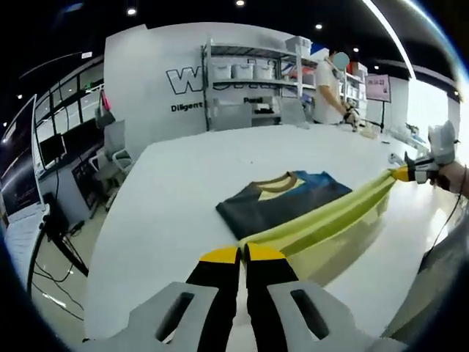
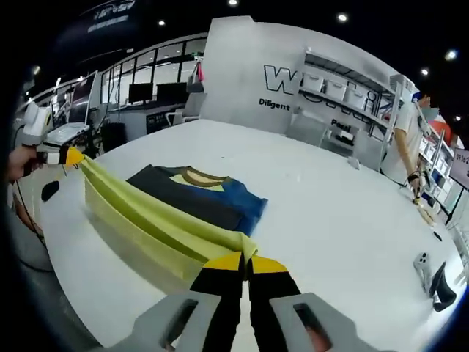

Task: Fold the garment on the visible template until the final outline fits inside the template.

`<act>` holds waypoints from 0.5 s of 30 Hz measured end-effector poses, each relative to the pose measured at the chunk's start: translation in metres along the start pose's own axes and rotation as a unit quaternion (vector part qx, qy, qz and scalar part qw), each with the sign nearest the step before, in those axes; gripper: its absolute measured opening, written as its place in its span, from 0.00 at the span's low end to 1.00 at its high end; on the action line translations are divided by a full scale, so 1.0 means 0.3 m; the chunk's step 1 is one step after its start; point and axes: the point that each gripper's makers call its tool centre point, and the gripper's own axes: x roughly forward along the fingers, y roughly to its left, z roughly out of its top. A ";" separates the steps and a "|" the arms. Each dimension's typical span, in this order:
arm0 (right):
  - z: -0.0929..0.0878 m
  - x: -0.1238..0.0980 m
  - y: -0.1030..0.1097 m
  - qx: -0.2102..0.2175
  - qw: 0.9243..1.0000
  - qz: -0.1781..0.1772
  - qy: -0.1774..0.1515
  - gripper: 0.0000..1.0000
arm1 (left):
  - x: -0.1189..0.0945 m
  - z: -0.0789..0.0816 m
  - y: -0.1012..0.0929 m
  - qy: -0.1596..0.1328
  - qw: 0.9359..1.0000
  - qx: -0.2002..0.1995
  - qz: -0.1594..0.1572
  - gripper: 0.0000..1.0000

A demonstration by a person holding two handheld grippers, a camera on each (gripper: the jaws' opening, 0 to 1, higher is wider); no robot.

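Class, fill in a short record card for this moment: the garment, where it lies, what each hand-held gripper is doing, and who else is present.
Garment: shirt, dark, blue and yellow-green panels, brown collar
Surface: white table
Yellow-green edge: lifted and stretched between the two grippers
Left hand-held gripper: shut on the shirt's edge
Right hand-held gripper: shut on the shirt's edge
Template: cannot be made out
Background: person at the table's far end, shelves behind

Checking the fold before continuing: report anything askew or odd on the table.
Nothing looks damaged. The garment is only part folded: its yellow-green edge is lifted and stretched taut between the left gripper and right gripper, both shut on it.
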 end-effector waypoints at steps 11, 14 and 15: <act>0.067 0.066 -0.047 -0.011 1.000 -0.004 -0.013 0.00 | 0.069 0.058 0.012 -0.013 1.000 0.021 0.000 0.00; 0.082 0.092 -0.056 -0.017 1.000 -0.004 -0.016 0.00 | 0.097 0.076 0.019 -0.018 0.999 0.028 0.002 0.00; 0.085 0.109 -0.062 -0.017 1.000 -0.004 -0.017 0.00 | 0.108 0.082 0.022 -0.020 0.999 0.030 0.003 0.00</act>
